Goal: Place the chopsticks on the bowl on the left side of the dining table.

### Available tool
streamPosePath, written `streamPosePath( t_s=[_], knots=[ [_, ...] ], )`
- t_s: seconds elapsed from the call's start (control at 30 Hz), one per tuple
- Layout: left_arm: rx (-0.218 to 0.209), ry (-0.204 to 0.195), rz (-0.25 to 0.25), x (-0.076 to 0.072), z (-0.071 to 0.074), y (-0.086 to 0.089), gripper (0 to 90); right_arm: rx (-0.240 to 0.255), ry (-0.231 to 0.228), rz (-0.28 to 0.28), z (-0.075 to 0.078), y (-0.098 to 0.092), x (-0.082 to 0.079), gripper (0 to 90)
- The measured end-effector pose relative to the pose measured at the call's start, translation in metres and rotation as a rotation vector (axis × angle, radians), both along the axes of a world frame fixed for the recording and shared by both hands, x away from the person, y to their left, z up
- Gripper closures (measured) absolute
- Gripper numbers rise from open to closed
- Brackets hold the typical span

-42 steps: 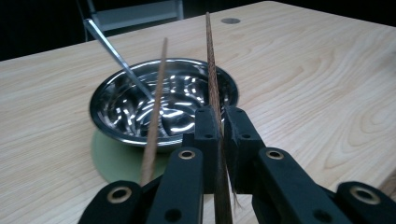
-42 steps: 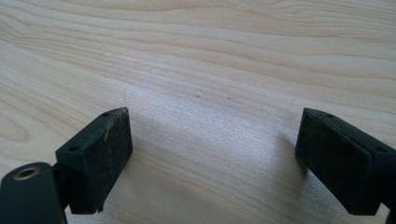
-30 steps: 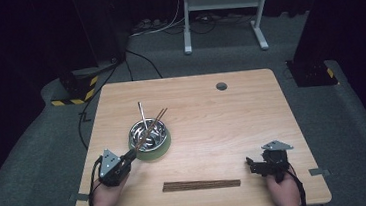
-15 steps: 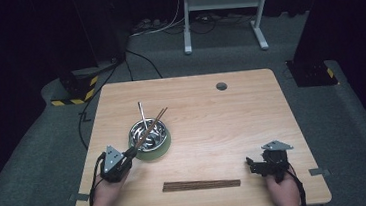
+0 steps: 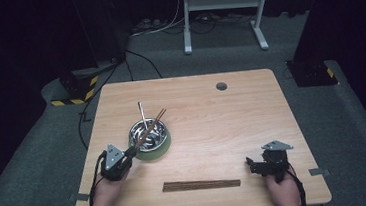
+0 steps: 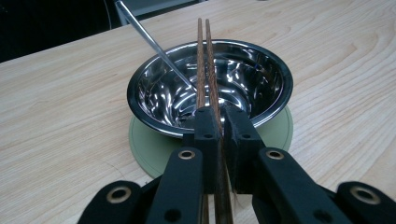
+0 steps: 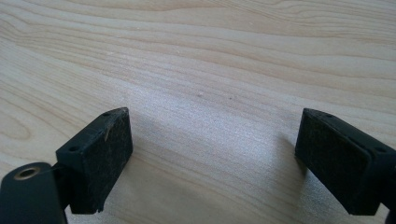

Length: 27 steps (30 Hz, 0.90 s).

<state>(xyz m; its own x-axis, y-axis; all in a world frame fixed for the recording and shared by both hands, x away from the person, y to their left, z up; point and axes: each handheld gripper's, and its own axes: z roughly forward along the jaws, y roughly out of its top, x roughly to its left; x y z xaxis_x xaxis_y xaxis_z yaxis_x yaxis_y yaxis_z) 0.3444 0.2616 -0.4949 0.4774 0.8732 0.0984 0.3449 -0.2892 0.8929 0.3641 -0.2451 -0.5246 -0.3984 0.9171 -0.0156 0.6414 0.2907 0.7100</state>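
Note:
A steel bowl (image 5: 162, 127) (image 6: 280, 79) sits on a round green mat (image 5: 162, 151) (image 6: 144, 144) at the table's left middle. A thin metal utensil (image 5: 142, 114) (image 6: 154, 44) leans in it. My left gripper (image 5: 129, 153) (image 6: 217, 114) is shut on a pair of brown chopsticks (image 5: 153, 124) (image 6: 204, 60); their far ends reach out over the bowl. My right gripper (image 5: 252, 163) (image 7: 212, 158) rests low at the front right of the wooden table (image 5: 232, 118), open, with bare wood between its pads.
Another bundle of dark chopsticks (image 5: 201, 184) lies flat near the front edge, between the two hands. A round cable hole (image 5: 221, 86) marks the far side of the table. Beyond it, on the dark floor, are a white stand and cables.
My left gripper has crept a little toward the bowl, chopsticks still in its grip. The right gripper has kept still.

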Motion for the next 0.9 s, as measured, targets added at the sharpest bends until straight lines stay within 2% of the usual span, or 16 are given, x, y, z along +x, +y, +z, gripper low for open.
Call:
streamPosePath(
  t_s=[0.13, 0.27, 0.43, 0.53, 0.63, 0.7, 0.73, 0.83, 0.87, 0.9],
  knots=[
    [0.012, 0.005, 0.01, 0.0, -0.001, -0.001, 83.7, -0.001, -0.001, 0.001, 0.0, 0.0, 0.0, 10.6],
    [0.043, -0.006, 0.013, -0.001, -0.001, -0.003, 82.4, -0.001, -0.001, 0.001, 0.0, 0.0, 0.0, 10.6],
    [0.084, -0.054, 0.03, -0.009, 0.005, -0.005, 70.1, 0.0, 0.0, 0.0, 0.0, 0.0, 0.0, 10.6],
    [0.058, -0.081, 0.043, -0.016, 0.009, 0.0, 61.3, 0.001, 0.001, -0.001, 0.0, 0.0, 0.0, 10.6],
    [-0.006, -0.087, 0.037, -0.025, 0.011, 0.011, 54.3, -0.002, 0.001, 0.006, 0.0, 0.0, 0.0, 10.6],
    [-0.013, -0.067, 0.022, -0.029, 0.008, 0.02, 49.3, -0.001, 0.019, 0.015, 0.001, 0.0, -0.001, 10.6],
    [-0.009, -0.056, 0.019, -0.031, 0.006, 0.022, 46.8, 0.001, 0.008, 0.008, 0.0, 0.001, 0.0, 10.6],
    [0.005, -0.018, 0.013, -0.035, -0.005, 0.027, 45.4, 0.0, 0.017, 0.023, 0.001, 0.0, -0.001, 10.7],
    [-0.005, -0.008, 0.021, -0.036, -0.008, 0.026, 45.4, -0.001, 0.015, 0.026, 0.001, 0.0, 0.0, 10.7],
    [0.003, -0.012, 0.014, -0.035, -0.008, 0.026, 45.4, -0.002, 0.015, 0.027, 0.001, 0.0, 0.0, 10.6]
  ],
)
